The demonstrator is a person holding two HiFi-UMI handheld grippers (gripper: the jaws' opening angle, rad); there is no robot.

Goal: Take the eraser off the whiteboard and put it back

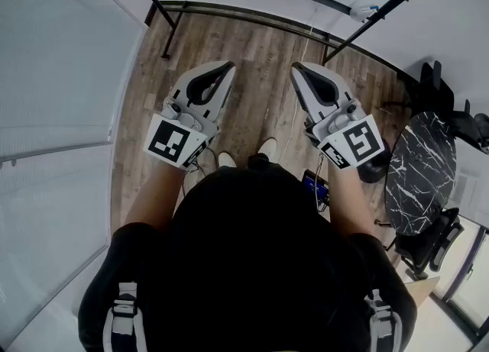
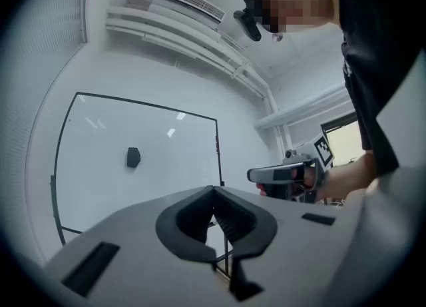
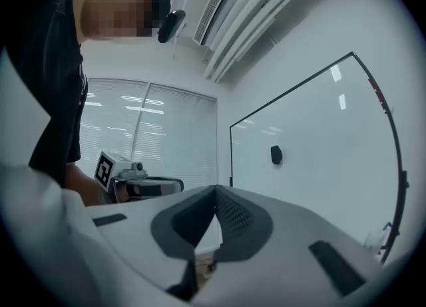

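The small dark eraser sticks to the whiteboard, well ahead of both grippers. From the head view only the board's black stand and top edge show. My left gripper points level at the board, its jaws closed together with nothing between them. My right gripper is held beside it, also level, shut and empty. Each gripper shows in the other's view, the right gripper and the left gripper.
Wooden floor lies between me and the board stand. A black marble-topped round table and black chairs stand at the right. Window blinds run along the left. A thin cable trails across the floor.
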